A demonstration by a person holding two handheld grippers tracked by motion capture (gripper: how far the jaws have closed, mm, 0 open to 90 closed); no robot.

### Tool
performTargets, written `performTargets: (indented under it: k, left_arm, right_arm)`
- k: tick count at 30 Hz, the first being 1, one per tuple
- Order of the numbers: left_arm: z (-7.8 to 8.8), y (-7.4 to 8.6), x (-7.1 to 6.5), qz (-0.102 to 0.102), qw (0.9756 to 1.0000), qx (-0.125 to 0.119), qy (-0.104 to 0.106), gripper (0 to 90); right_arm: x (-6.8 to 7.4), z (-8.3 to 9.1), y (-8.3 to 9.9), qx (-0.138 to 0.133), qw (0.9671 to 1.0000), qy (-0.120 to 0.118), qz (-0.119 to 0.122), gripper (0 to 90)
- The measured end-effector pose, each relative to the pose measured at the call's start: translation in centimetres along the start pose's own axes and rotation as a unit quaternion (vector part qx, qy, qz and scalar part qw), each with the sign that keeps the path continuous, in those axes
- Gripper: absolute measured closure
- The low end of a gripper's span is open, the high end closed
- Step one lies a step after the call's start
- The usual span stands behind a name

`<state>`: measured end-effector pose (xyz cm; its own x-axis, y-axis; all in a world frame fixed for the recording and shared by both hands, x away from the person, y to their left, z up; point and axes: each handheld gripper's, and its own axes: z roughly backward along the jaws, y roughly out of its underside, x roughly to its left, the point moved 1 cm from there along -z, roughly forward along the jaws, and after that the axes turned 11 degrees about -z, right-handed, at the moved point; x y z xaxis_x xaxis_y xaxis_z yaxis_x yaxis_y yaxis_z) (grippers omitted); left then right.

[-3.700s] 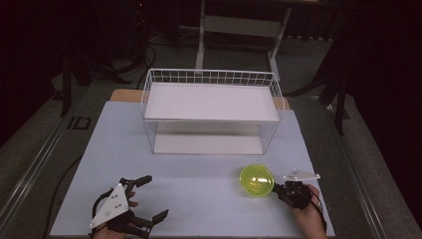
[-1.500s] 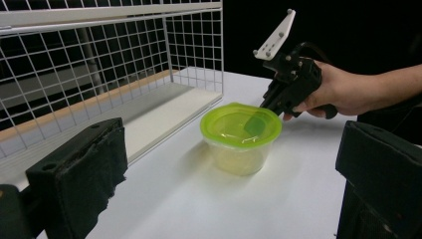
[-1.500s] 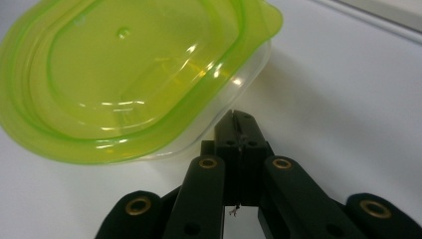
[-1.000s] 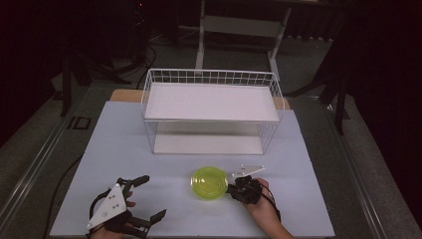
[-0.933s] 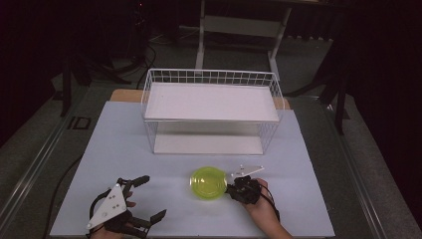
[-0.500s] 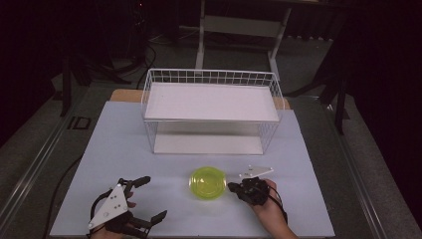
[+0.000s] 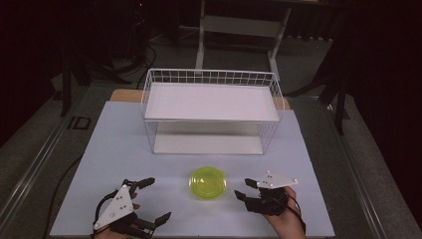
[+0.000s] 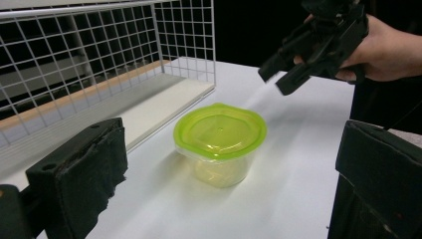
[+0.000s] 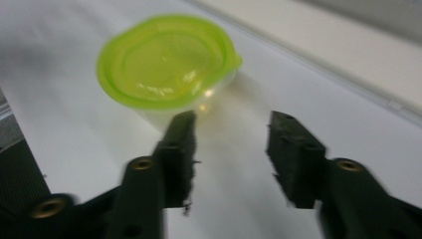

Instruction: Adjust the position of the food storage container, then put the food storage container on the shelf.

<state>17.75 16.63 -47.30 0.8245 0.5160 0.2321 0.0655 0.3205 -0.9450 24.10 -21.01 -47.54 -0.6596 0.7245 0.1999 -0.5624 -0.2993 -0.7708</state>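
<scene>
Counter: white surface, carrying all items. Wire rack: white, two-tier, standing at the far middle of the counter, both shelves bare. Left claw: low at the near left corner, held in a hand, jaws spread wide with nothing between them; in the left claw view the tub sits ahead, framed between the two pads but well apart from them. Right claw: near right, just beside the tub and clear of it, raised off the counter; its jaws have just been opening and stand apart, nothing between them. Tub: small clear container with a yellow-green lid fitted on, upright on the counter in front of the rack, between the two claws, touched by neither.
</scene>
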Motion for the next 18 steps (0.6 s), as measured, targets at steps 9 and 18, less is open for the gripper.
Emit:
performTargets:
  k: [9,18]
  left_arm:
    - [-0.1,-0.4,-0.2,0.017,0.9996,-0.015,0.015,0.6]
    - [-0.6,-2.1,-0.2,0.008,0.9991,-0.007,0.042,0.6]
  right_arm:
    - [0.1,1.1,-1.0,-0.048,0.9983,-0.014,-0.03,16.6]
    - [1.3,2.0,-2.5,-0.068,0.9964,-0.03,0.04,16.7]
